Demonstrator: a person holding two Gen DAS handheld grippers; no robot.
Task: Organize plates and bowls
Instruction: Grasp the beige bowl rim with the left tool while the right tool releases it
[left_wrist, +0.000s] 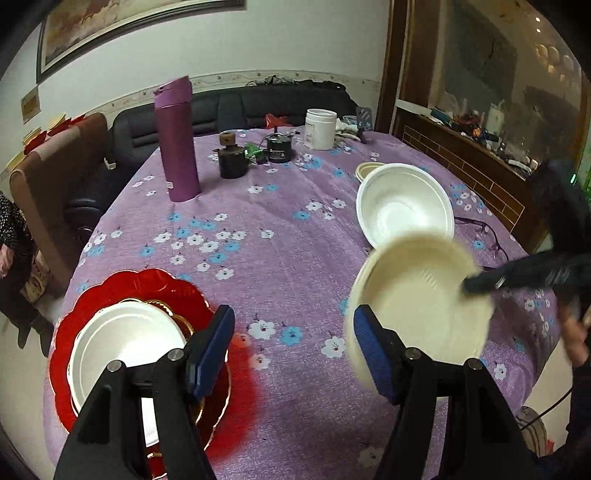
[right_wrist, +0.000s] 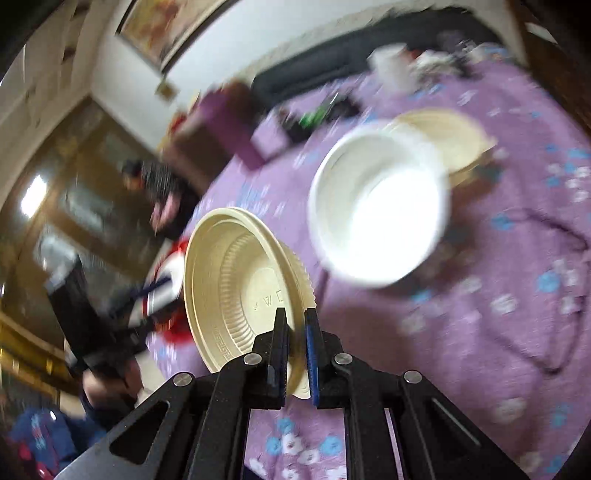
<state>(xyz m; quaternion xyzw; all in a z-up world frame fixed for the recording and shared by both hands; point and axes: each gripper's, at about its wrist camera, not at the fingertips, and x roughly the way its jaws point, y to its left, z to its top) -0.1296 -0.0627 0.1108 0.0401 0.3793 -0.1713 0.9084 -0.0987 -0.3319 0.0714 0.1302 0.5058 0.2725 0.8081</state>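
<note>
My right gripper (right_wrist: 295, 325) is shut on the rim of a cream plastic bowl (right_wrist: 236, 288) and holds it tilted above the purple tablecloth; the bowl also shows, blurred, in the left wrist view (left_wrist: 417, 306), with the right gripper (left_wrist: 480, 282) at its right rim. A white bowl (left_wrist: 404, 205) sits on the table behind it, also in the right wrist view (right_wrist: 376, 206). A cream plate (right_wrist: 454, 136) lies behind the white bowl. My left gripper (left_wrist: 293, 325) is open and empty above the table. At its left a white plate (left_wrist: 125, 339) lies on a red scalloped plate (left_wrist: 147, 288).
A purple flask (left_wrist: 177, 140), a white jar (left_wrist: 320, 128), two small dark pots (left_wrist: 232, 158) and clutter stand at the far side of the table (left_wrist: 277, 221). Eyeglasses (left_wrist: 487, 236) lie by the right edge. A dark sofa and a brown chair stand beyond.
</note>
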